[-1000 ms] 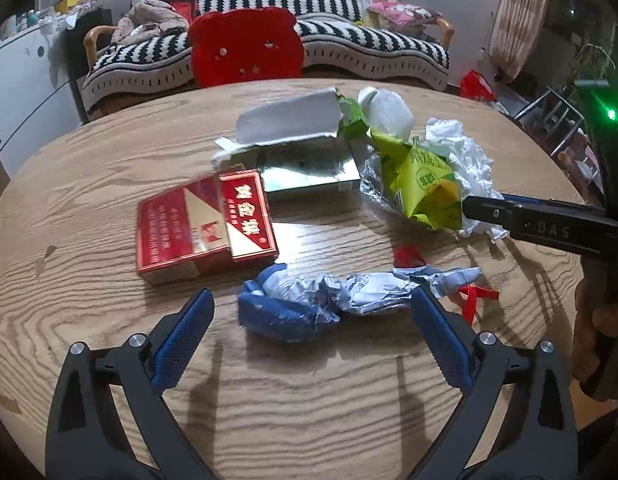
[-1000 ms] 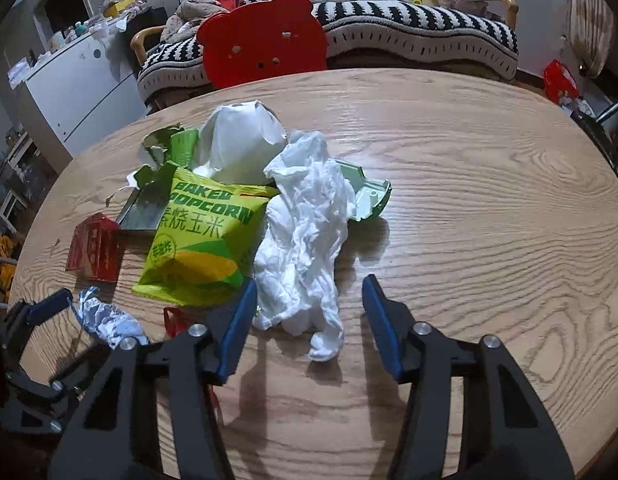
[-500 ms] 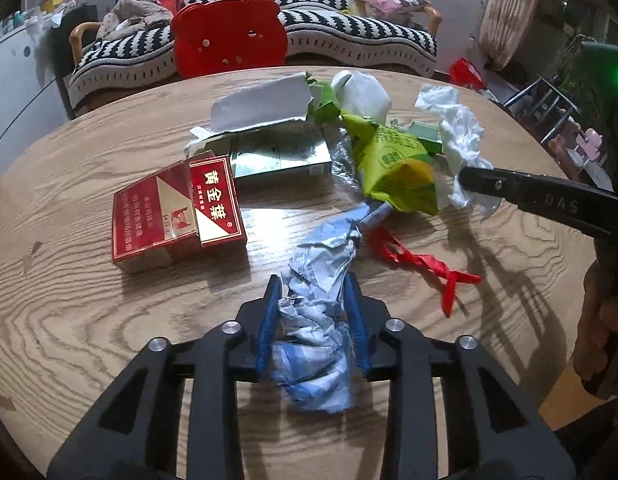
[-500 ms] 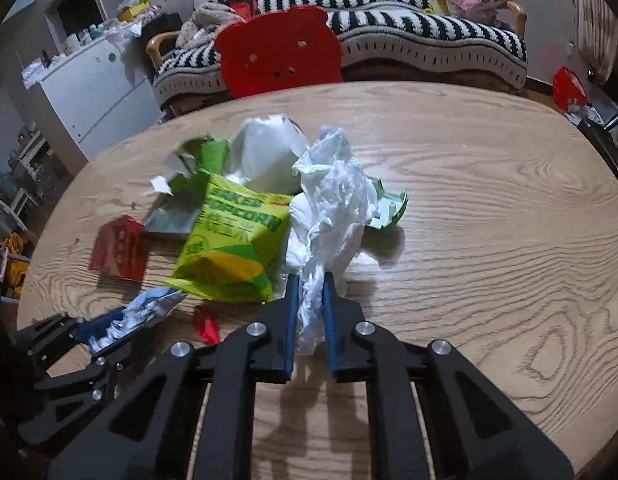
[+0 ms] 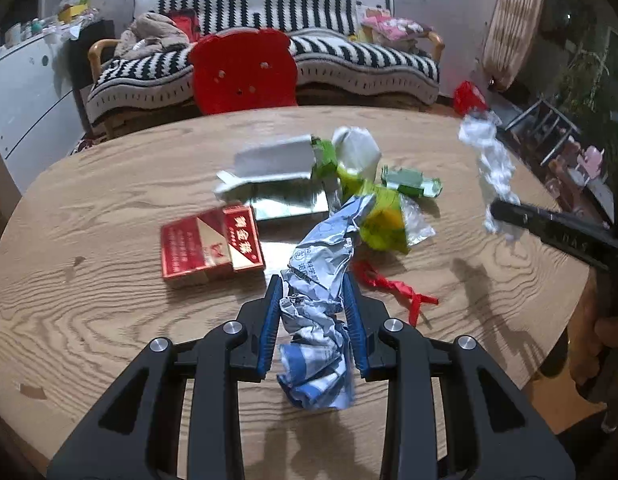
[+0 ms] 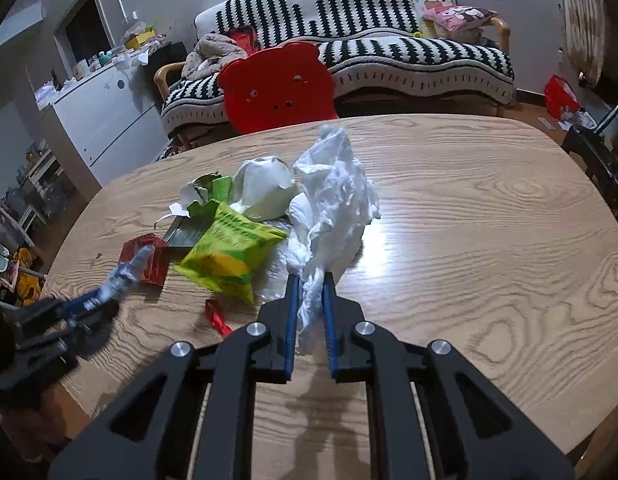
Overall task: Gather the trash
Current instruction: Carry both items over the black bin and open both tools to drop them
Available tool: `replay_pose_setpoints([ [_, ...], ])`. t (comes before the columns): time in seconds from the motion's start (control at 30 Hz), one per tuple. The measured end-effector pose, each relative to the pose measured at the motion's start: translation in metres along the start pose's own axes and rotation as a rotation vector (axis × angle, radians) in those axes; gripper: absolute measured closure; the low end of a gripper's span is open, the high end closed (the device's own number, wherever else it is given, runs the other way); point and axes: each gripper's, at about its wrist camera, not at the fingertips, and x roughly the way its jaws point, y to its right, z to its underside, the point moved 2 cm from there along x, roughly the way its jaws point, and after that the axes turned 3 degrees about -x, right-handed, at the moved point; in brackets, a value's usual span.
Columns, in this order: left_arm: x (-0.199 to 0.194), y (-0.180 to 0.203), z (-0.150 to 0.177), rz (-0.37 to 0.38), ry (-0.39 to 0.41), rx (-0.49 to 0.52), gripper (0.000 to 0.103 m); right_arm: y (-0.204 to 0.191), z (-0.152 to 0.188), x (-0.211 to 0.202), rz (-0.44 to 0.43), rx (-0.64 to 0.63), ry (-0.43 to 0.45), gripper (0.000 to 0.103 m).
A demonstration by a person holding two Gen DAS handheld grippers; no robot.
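grippers now off table: left gripper [image 5: 312, 308] pinching foil wrapper [image 5: 323, 280], right gripper [image 6: 309, 300] pinching tissue [image 6: 335, 204], both earlier spread.

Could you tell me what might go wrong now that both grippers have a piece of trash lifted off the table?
The left gripper pinches the crumpled blue-and-white wrapper mid-length; its loose lower end could snag or slip out. The right gripper holds only a thin tail of the white tissue, which might tear. The dangling tissue could also brush the yellow-green popcorn bag beside it.
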Motion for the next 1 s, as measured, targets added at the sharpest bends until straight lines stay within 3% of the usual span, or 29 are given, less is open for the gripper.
replay_pose_setpoints([
  [0.17,-0.016,-0.003,-0.005,0.012,0.032,-0.025,0.073,0.013,0.01,-0.017,0.016,-0.003,0.005,0.09],
  [0.37,-0.013,0.029,-0.008,0.051,0.033,0.012,0.073,0.036,0.024,-0.047,0.048,0.006,0.022,0.09],
  [0.7,0.0,0.162,0.005,0.235,0.034,0.18,0.073,0.12,0.078,-0.121,0.166,0.091,0.041,0.09],
  [1.0,0.018,0.305,0.053,0.429,-0.03,0.358,0.073,0.222,0.157,-0.195,0.3,0.256,0.043,0.09],
])
